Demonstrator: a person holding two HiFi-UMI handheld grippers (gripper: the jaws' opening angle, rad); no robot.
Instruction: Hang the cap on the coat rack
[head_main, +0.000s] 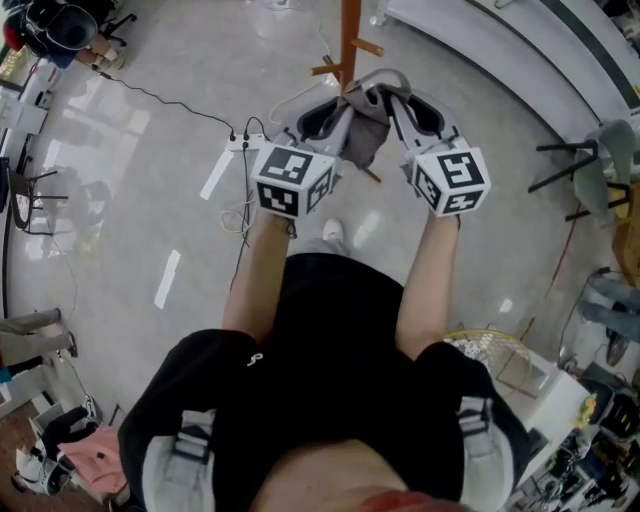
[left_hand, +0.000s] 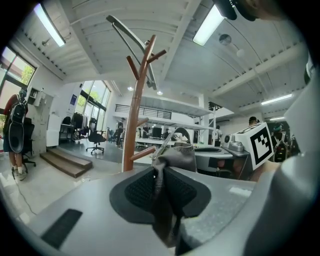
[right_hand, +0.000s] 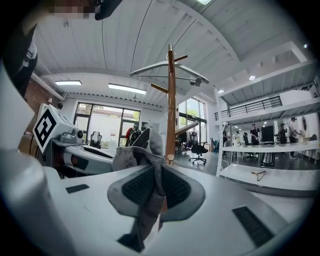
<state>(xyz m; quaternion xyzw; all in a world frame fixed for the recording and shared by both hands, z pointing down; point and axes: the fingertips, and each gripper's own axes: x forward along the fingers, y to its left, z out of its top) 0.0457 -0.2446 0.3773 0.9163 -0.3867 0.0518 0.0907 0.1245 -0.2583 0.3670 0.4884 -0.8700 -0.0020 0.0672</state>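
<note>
The soft grey fabric cap is bunched between the 2 tools, so its shape is hard to read. The left gripper and the right gripper each pinch a fold of it. The brown wooden coat rack just behind is cut off by the top edge. Below is a glossy pale grey floor. The room has white desks and tall windows.
</note>
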